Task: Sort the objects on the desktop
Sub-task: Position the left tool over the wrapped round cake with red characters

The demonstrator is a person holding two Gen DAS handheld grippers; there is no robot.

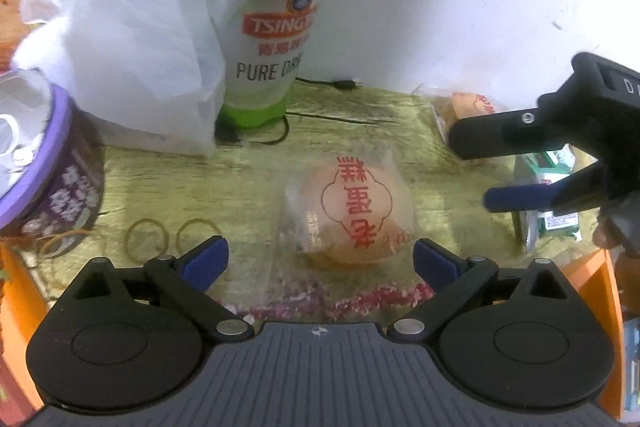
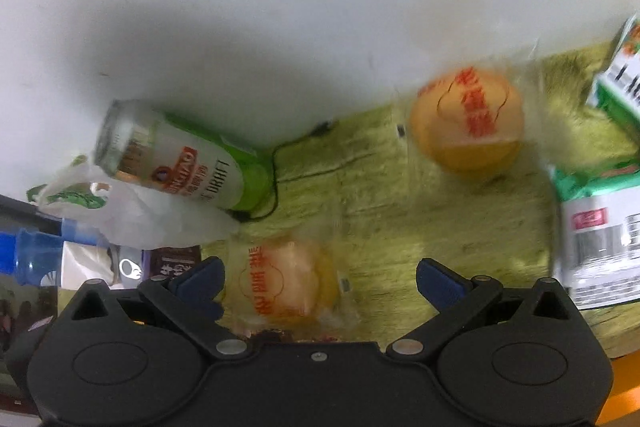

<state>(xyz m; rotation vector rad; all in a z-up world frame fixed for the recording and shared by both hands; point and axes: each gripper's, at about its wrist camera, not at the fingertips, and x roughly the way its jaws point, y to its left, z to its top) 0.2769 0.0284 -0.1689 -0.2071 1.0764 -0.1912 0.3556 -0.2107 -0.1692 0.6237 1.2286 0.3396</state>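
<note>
Hovering low over the yellow-green woven mat (image 1: 360,143), the left gripper (image 1: 320,259) has its blue-padded fingers spread wide and empty, bracketing the near round golden cake in a clear plastic wrapper printed in red (image 1: 352,211), which lies at about twelve o'clock from the jaws and apparently not yet touched. The right gripper (image 2: 320,279) is likewise wide open and holds nothing; in its own view that same cake (image 2: 288,283) sits at about eleven o'clock, close to its left pad, while a second wrapped cake of the same kind (image 2: 468,123) lies farther off at one o'clock near the white wall (image 2: 280,7). Risks, as I judge them: both tools are converging on one soft cake, so they could collide; a hard squeeze would crush it, and the slippery wrapper could slide out of the pads. The tall green-and-white beer can (image 1: 272,27) standing at eleven o'clock could be toppled by a careless swing. The opened purple-rimmed tin (image 1: 44,163) at nine o'clock shows only its peeled-back silvery lid; its contents cannot be made out. The white plastic bag (image 1: 132,27) beside it hides what it holds. Two tan rubber bands (image 1: 146,241) lie loose.
</note>
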